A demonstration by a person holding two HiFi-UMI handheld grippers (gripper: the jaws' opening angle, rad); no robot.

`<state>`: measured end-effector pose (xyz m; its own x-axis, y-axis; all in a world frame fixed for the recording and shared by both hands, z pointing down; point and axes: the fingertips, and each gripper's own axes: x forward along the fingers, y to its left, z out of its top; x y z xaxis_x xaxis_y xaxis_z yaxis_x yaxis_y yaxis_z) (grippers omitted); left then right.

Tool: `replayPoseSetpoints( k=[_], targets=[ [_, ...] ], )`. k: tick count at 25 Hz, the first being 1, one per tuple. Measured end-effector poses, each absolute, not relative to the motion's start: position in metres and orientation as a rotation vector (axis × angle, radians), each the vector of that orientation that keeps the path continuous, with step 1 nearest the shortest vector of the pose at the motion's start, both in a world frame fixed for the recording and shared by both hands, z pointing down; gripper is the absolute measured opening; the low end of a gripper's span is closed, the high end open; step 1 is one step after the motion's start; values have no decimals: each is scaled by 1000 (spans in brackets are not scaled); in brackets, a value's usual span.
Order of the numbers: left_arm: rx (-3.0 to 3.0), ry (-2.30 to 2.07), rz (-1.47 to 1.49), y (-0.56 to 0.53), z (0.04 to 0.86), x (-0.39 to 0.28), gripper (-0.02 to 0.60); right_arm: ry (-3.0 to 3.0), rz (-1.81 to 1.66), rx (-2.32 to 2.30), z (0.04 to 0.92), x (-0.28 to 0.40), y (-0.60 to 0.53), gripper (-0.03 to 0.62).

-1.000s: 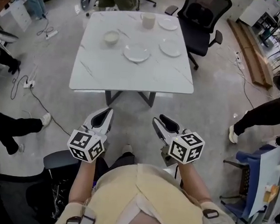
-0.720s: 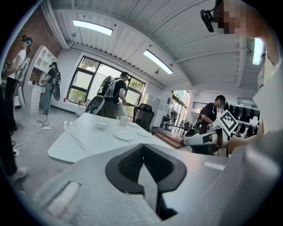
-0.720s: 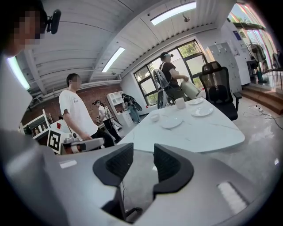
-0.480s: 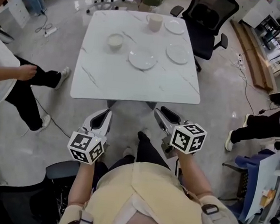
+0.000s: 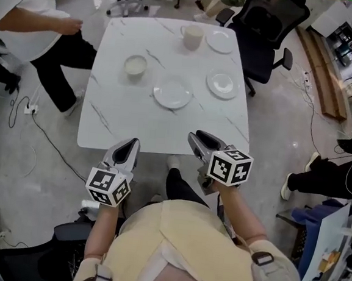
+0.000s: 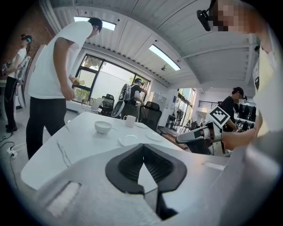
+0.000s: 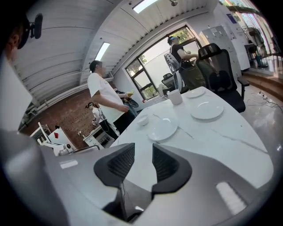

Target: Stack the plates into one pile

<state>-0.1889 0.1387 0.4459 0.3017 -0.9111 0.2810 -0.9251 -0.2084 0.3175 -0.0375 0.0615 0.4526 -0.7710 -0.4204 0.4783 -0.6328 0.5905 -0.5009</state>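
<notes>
Both grippers have travelled forward with the person and now sit at the near edge of the white marble table (image 5: 119, 129), while a bystander in a white shirt (image 5: 26, 1) has come up to its far left corner. All three plates are still apart on the tabletop, none yet stacked. The near plate (image 5: 173, 92) lies toward the middle, the right plate (image 5: 222, 84) is just beyond it, and the far plate (image 5: 220, 41) sits beside a mug (image 5: 192, 37), with a small bowl (image 5: 135, 66) off to the left. The right gripper (image 5: 199, 139) points toward the near plate. Its jaws are parted and have just narrowed slightly with nothing between them, probably readied to take a thin rim. The left gripper (image 5: 128, 150) trails lower, its pads pressed together and empty, likely held in reserve.
</notes>
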Motion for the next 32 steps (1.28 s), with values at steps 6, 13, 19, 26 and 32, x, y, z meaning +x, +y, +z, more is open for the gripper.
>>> replayPoseSetpoints(
  k=[6,13,19,26,32],
  targets=[
    [2134,-1633,57,89,455,-188,-3,-2461,995,815,471,-47,12,109],
    [2078,-1668,79,37,470,-191,-3,-2403,1019,749,496,-56,-35,109],
    [2032,-1689,123,5,483,-193,-3,-2347,1076,718,519,-61,-68,109],
    [1968,-1734,158,-22,494,-206,-3,-2278,1152,674,544,-75,-91,109],
    [1937,-1770,163,-36,496,-213,-3,-2230,1183,681,554,-83,-105,109]
  ],
)
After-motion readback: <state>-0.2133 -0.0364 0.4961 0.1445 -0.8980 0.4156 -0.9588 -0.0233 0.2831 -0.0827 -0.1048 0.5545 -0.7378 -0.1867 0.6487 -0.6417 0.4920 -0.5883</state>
